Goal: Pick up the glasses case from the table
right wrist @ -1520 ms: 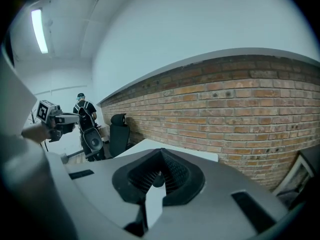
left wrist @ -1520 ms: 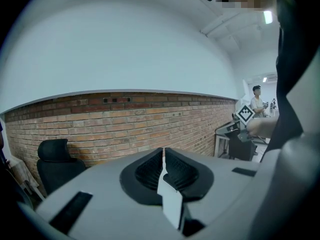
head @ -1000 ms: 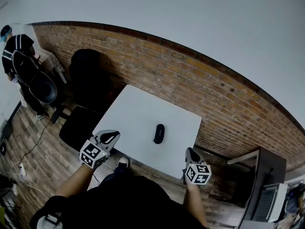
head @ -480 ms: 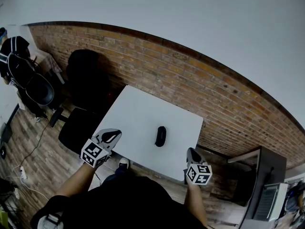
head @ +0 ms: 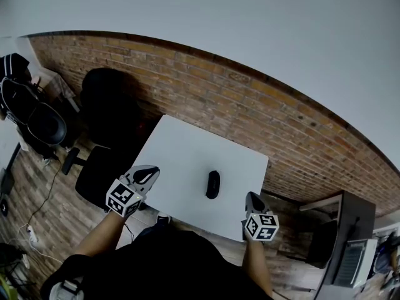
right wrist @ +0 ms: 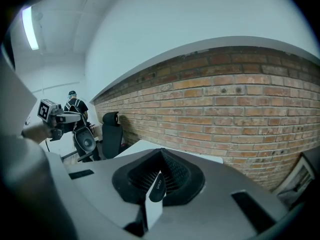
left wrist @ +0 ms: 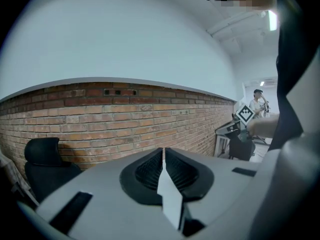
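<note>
1. Both are clenched and empty: the left claw (head: pixel 149 172) hangs left of the glasses case (head: pixel 213 184), and the right claw (head: pixel 251 198) hangs right of it, neither touching it.
2. Whichever reaches would best open first, then close across the case's narrow width.
3. The case lies on the white bench (head: pixel 181 145), with a brick wall (head: pixel 250 105) beyond it and a black chair (head: pixel 107 99) far left.

White rectangular counter (head: pixel 181 158), plain matte top. One item on it: a dark oval glasses case (head: pixel 213 184), lying flat, right of centre, nearer the front edge.
</note>
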Demonstrator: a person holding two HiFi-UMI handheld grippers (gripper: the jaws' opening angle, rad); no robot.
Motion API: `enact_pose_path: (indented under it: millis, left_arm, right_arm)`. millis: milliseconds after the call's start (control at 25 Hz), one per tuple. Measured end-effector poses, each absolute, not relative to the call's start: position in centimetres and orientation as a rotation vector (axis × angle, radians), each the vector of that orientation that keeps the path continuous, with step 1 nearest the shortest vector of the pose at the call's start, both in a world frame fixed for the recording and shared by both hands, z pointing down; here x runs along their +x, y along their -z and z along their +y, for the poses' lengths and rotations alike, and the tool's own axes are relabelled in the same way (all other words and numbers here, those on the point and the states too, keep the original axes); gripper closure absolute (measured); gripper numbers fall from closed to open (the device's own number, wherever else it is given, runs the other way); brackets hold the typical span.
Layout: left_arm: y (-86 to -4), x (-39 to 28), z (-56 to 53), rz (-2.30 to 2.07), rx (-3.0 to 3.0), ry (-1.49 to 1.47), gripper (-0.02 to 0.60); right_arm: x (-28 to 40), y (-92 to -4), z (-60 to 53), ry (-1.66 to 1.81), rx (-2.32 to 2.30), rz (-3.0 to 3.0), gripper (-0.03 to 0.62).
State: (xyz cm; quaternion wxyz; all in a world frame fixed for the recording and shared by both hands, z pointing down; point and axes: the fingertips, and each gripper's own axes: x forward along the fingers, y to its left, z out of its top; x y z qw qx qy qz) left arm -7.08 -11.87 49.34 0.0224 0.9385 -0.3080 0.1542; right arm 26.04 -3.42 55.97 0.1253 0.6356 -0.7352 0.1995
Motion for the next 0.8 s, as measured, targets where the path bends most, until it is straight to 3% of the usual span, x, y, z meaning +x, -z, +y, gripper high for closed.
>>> enact_pose_path:
  millis: [800]
  left_arm:
    - [-48.7,-8.0,-22.2,-0.768,2.959,-0.446,0.557]
  right_arm:
    - [23.3,-54.6,-9.7,-0.604,1.952,-2.029,0.579]
